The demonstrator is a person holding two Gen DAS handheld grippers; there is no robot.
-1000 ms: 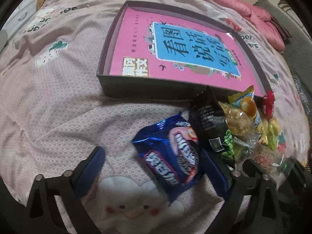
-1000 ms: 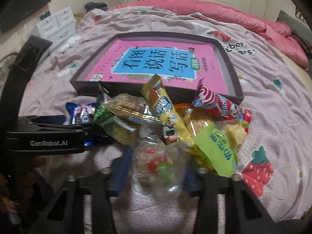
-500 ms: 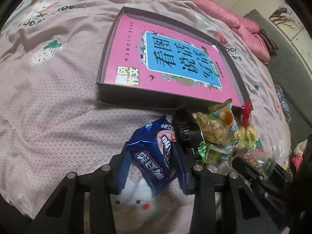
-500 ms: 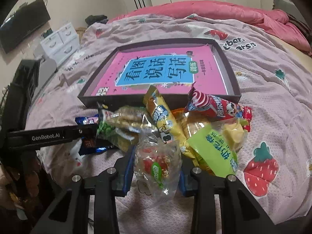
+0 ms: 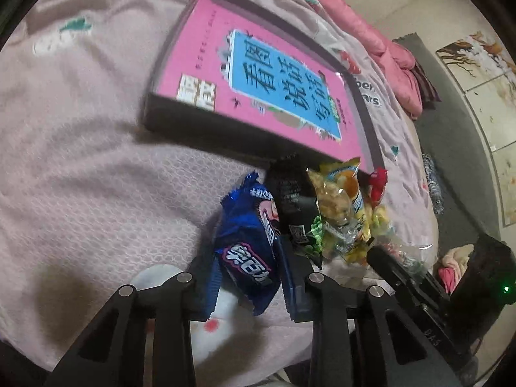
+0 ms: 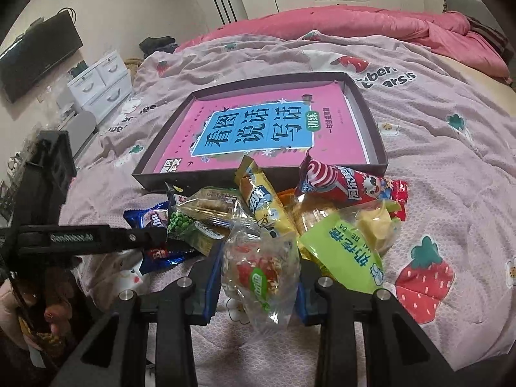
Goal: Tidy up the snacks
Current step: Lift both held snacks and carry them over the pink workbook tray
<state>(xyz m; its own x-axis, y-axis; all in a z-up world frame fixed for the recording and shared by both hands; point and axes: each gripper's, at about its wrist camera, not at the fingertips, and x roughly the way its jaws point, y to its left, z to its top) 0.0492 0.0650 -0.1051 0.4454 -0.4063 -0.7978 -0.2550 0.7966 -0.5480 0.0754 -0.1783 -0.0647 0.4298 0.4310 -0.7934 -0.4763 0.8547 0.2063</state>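
While the left gripper (image 5: 250,271) pinches the blue snack packet (image 5: 248,245), jaws just closed in from wide, pads pressed on both sides of the crinkled wrapper. Packet on the pink quilt (image 5: 80,174), at the left edge of the snack pile, touching a black packet (image 5: 290,190). Right gripper (image 6: 258,285) clamped on a clear bag (image 6: 261,271) of red and green sweets, at the near edge of the pile. Behind it, heaped together: a green packet (image 6: 345,258), a yellow packet (image 6: 261,200), a red striped packet (image 6: 342,183), a bag of green peas (image 6: 182,224). Just beyond the pile, a dark shallow box (image 6: 374,135) on the quilt, a pink book (image 6: 258,129) flat inside. Pile leaning against the box's near wall. Left gripper's black body across the left of the right-wrist view, above the blue packet.
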